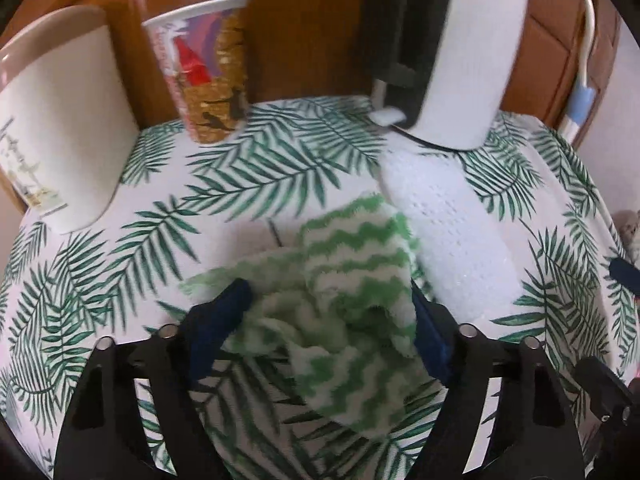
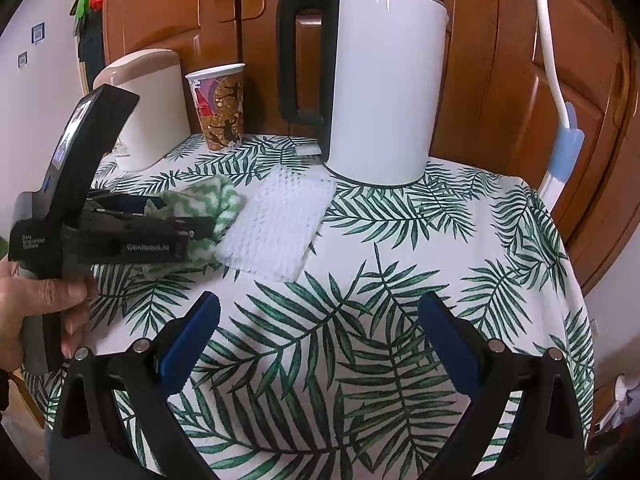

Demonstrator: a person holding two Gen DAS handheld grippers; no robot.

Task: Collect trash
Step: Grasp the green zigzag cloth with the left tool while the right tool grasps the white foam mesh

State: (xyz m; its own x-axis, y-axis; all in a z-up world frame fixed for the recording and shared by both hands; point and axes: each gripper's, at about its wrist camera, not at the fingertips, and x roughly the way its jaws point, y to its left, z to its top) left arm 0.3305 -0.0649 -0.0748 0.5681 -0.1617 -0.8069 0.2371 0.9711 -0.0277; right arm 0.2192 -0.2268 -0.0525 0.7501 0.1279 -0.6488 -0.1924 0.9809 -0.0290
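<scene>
Left gripper (image 1: pixel 332 300) has the green-and-white cloth (image 1: pixel 352 304) bunched between its blue fingers, raised off the leaf-print tablecloth (image 2: pixel 400 280).
Right gripper (image 2: pixel 320 320) wide open, holding nothing. White foam net sleeve (image 2: pixel 280 220) lies ahead-left of it, touching the cloth; kettle (image 2: pixel 384 80) and paper cup (image 2: pixel 220 108) beyond.

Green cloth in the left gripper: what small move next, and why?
Probably lift the left gripper straight up a little. Its fingers sit on either side of the bunched green cloth, which touches the white foam net; lifting should separate them. The right gripper is open and empty.
</scene>
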